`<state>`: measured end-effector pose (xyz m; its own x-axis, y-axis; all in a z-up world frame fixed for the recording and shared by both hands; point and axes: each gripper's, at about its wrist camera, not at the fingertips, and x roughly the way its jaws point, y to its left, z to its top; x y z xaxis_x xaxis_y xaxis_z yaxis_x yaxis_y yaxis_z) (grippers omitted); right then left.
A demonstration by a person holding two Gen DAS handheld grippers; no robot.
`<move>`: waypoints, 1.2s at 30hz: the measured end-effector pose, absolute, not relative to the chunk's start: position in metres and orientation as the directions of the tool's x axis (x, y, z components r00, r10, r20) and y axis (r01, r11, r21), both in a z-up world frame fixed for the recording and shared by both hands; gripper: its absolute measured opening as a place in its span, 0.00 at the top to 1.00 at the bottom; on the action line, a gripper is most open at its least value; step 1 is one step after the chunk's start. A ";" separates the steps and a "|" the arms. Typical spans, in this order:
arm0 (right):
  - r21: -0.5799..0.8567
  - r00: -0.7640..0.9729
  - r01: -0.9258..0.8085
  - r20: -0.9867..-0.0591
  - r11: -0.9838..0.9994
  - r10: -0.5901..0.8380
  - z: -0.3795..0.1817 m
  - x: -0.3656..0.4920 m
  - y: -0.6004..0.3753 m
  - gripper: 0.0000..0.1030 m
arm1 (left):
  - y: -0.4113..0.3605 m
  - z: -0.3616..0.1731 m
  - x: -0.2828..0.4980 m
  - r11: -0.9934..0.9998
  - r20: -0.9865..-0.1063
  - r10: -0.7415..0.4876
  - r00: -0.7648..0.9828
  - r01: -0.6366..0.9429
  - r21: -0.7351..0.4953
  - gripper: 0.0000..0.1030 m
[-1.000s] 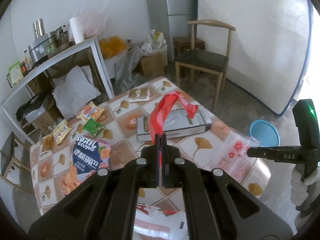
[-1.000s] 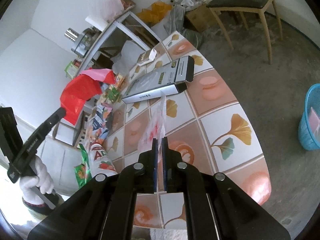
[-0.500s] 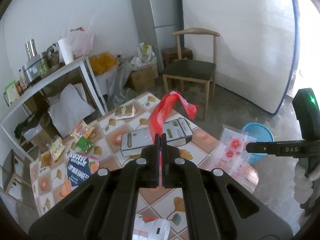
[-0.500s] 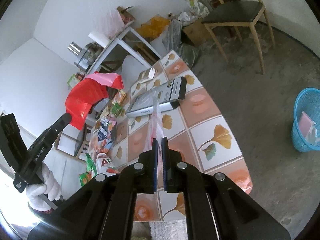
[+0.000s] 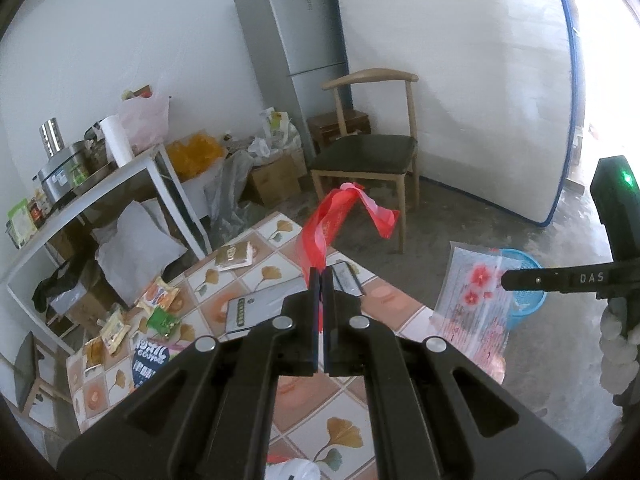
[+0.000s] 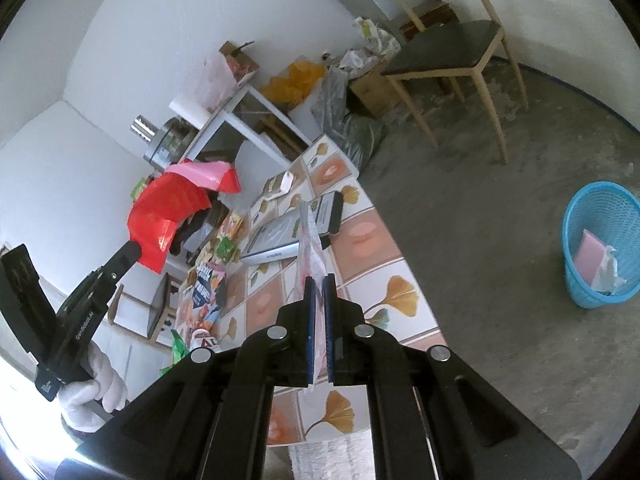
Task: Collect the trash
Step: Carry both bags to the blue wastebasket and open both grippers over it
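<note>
My left tongs [image 5: 321, 276] pinch a crumpled red plastic wrapper [image 5: 338, 216]; my right tongs [image 6: 319, 280] clamp a clear flower-printed bag [image 5: 478, 300]; the blue mesh bin [image 6: 600, 244] sits right, nearer them.

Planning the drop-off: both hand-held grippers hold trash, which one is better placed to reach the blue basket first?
Probably right. The right hand-held gripper, shut on the clear flowered wrapper, sits on the side of the blue basket. The left hand-held gripper holds the red wrapper farther away.
</note>
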<state>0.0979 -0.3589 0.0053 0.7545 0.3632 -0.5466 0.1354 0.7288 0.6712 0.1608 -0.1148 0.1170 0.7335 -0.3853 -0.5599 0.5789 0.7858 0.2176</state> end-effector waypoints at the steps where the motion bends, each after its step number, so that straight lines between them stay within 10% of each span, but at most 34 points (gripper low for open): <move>1: 0.671 0.757 0.139 -0.546 0.728 0.359 0.005 0.097 -0.361 0.96 | -0.118 0.117 0.160 0.783 -0.560 -0.388 0.732 0.583 0.219 1.00; 20: 0.601 0.787 0.468 -0.616 0.648 0.003 -0.015 0.005 -0.498 0.96 | -0.265 0.079 0.169 0.568 -0.719 -0.560 0.412 0.822 0.030 1.00; 36: 0.534 0.631 0.734 -0.765 0.420 -0.130 -0.142 0.006 -0.636 0.96 | -0.479 -0.072 0.180 0.385 -0.869 -0.489 0.081 0.913 -0.131 1.00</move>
<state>0.0057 -0.6356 -0.1415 0.6310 -0.1302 -0.7647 0.7336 0.4205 0.5338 0.1803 -0.4786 -0.0723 0.0813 -0.4885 -0.8688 0.9133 0.3855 -0.1313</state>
